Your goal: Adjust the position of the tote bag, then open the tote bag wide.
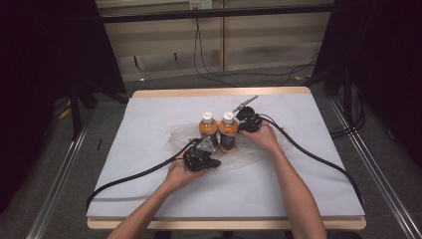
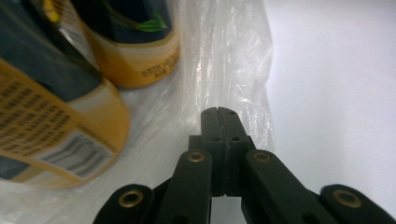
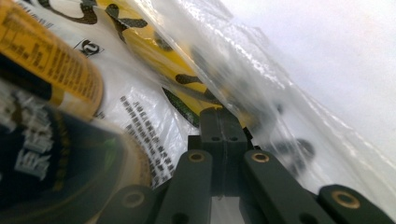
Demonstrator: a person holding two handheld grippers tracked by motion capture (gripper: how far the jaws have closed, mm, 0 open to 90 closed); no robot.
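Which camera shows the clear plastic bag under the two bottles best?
The high view: there the whole plastic bag lies spread on the table under both bottles. The left gripper view shows just a crinkled edge; the right gripper view shows a close fold with yellow print.

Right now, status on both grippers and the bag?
Left gripper shut at bag's near edge. Right gripper shut at its far side. Two bottles upright on bag. Whether film is pinched: can't tell.
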